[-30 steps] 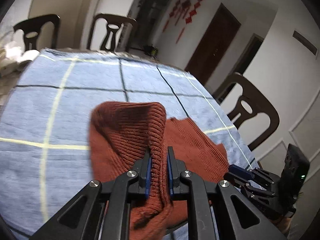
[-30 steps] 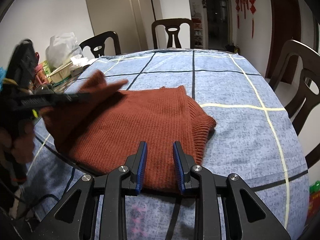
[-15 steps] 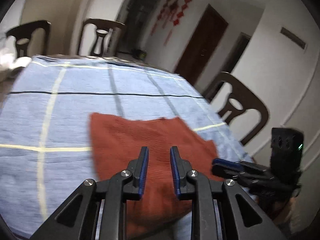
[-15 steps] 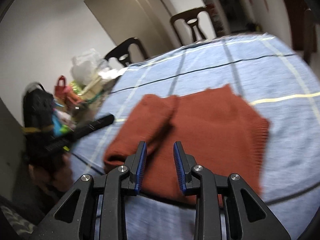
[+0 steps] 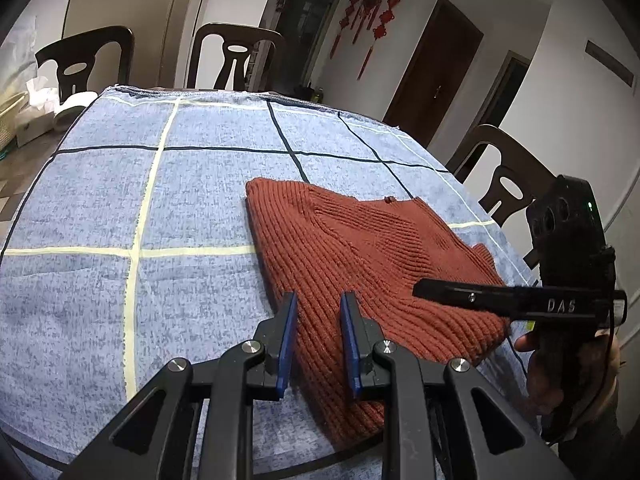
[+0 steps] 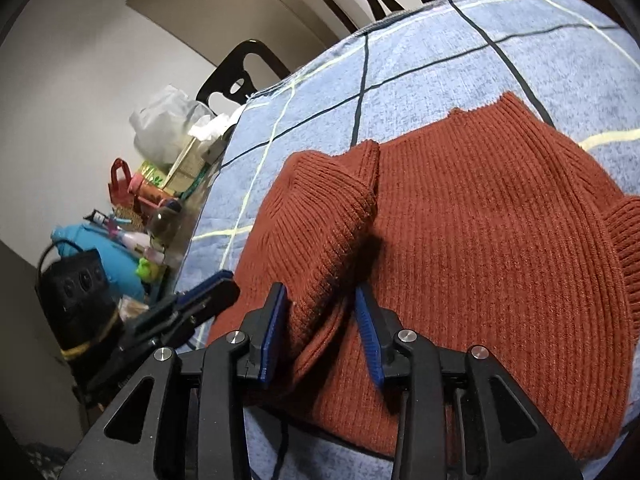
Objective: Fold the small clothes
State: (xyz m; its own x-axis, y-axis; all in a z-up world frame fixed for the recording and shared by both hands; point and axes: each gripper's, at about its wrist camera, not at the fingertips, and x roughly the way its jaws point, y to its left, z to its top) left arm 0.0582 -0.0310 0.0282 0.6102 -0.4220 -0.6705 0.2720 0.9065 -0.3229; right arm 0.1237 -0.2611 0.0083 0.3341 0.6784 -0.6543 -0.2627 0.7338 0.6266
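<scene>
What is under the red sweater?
The rust-red knit sweater lies on a blue checked tablecloth, which shows all around it. One sleeve is folded on top of the body. Whatever lies beneath the cloth is covered.

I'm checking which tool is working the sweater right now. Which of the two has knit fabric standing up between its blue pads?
The right tool: a raised fold of the rust sweater sits between its opening pads. The left tool only hovers over flat fabric, gripping nothing.

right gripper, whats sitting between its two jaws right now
In the right wrist view, a raised fold of the rust knit sweater, its sleeve edge, stands between the jaws of the right gripper. The jaws are opening and the pads do not visibly press it.
</scene>
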